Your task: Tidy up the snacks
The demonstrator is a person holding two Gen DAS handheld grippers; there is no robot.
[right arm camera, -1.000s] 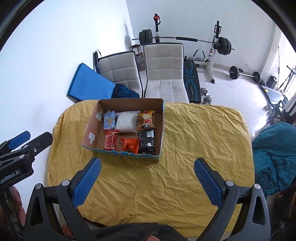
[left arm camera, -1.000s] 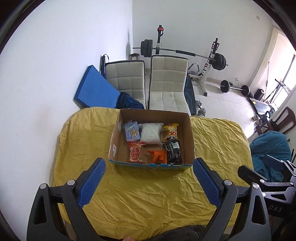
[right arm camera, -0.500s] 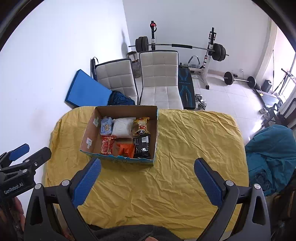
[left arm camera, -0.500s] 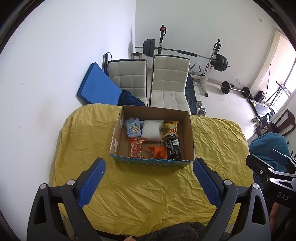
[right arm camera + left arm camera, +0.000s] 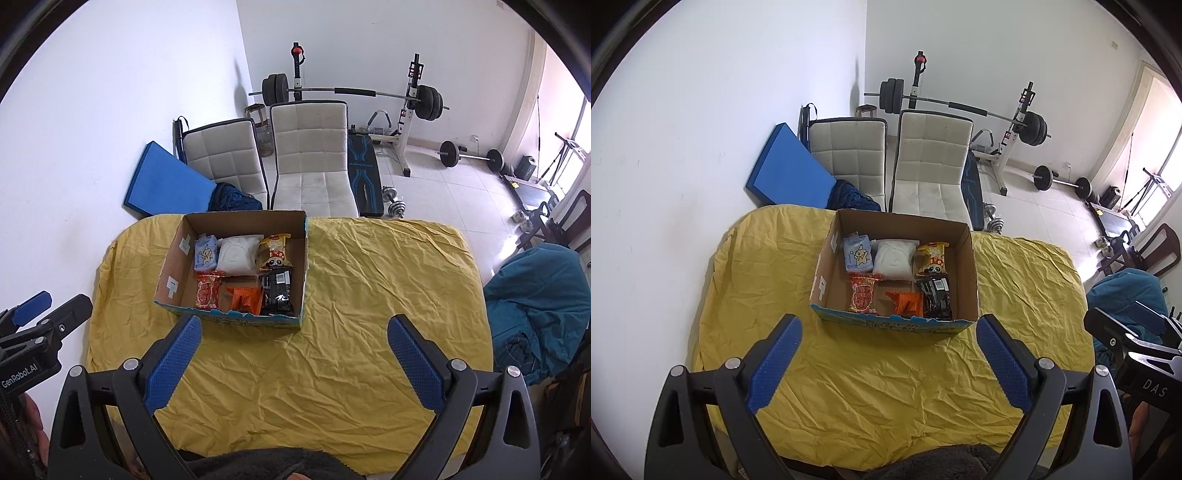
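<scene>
Yellow cloth [image 5: 886,387] is bare, six snacks are packed in the cardboard box [image 5: 971,280], and both the left gripper [image 5: 890,354] and right gripper [image 5: 293,354] are held wide and empty, so only withdrawal seems required.

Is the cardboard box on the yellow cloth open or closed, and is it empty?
Open and not empty. The cardboard box has no lid over it, and six snack packets lie flat in two rows on its floor.

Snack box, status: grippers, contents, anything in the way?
Left gripper open, empty. Right gripper open, empty. Box on yellow cloth, six snack packs inside. Nothing in the way.
</scene>
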